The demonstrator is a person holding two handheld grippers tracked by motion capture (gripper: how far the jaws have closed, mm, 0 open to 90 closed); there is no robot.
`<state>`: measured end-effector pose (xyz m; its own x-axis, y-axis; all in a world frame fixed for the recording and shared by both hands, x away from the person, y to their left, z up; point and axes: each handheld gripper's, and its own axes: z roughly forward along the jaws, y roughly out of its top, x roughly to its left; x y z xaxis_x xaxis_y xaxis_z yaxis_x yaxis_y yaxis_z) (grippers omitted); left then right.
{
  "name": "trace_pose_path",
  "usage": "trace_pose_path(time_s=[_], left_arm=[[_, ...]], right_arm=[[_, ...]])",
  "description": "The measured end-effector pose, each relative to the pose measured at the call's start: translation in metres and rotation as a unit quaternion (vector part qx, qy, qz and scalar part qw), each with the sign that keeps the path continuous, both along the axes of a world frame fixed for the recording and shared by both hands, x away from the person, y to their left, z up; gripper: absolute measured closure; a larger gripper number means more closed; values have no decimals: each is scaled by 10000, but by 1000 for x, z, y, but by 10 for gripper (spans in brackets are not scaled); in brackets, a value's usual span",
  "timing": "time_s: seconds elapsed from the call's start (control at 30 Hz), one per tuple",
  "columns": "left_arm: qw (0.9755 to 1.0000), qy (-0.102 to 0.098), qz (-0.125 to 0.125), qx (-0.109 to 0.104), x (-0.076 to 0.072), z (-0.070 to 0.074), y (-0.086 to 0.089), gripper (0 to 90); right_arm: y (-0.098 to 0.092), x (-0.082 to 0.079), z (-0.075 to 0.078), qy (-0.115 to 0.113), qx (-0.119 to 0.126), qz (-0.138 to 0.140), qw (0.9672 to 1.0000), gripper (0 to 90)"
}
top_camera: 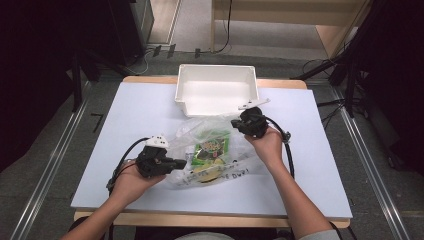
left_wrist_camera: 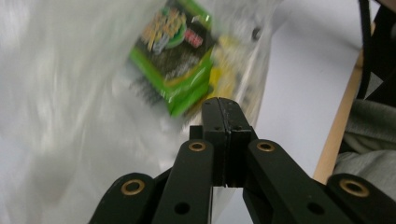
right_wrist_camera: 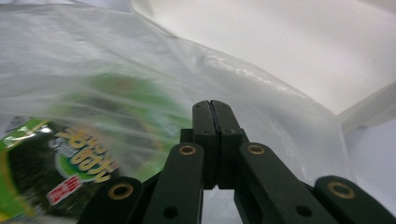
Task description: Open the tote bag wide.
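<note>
Left gripper (top_camera: 181, 163) is seen at the table's 7 o'clock, jaws fully closed on the edge of the clear plastic bag (top_camera: 192, 131). The bag lies mid-table, a green snack packet (top_camera: 212, 148) visible inside; a yellow item under it cannot be identified. Right gripper (top_camera: 236, 123) is pinched closed on the bag's film at the bag's 2 o'clock corner. A white bin (top_camera: 216, 88) is set at 12 o'clock.
</note>
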<state>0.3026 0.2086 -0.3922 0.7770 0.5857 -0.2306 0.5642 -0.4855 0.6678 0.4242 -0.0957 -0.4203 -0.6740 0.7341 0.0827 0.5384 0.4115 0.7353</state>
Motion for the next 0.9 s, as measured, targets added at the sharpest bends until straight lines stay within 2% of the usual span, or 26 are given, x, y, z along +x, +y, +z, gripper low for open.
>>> trace_pose_path(time_s=[0.1,0.17,0.37,0.4,0.47,0.53,0.6,0.7,0.77,0.9], left_arm=[[9999,-118,-43,-21,10,14,-8,900],[9999,-127,-74,14,19,20,-14,900],[9998,-90,-180,-3,43,22,-35,900],[9997,-106,-226,38,46,21,-39,900],[9990,-227,-271,289,52,17,-47,900],[9985,-143,-284,444,59,9,-53,900],[9981,-151,-278,530,67,1,-55,900],[9987,-106,-101,486,80,-9,-49,900],[9987,-191,15,465,86,-13,-45,900],[9989,-152,229,375,100,-21,-34,900]], right_arm=[[-2,-10,5,6,65,91,9999,900],[-3,-17,8,13,87,138,9999,900],[-6,-33,9,26,153,262,9995,900],[-7,-36,9,36,153,267,9995,900],[-7,-39,7,73,167,279,9994,900],[-8,-43,5,79,219,299,9993,900],[-9,-46,4,73,205,318,9993,900],[-8,-51,1,113,199,339,9992,900],[-8,-54,-1,111,200,364,9991,900],[-8,-58,-6,144,176,375,9990,900]])
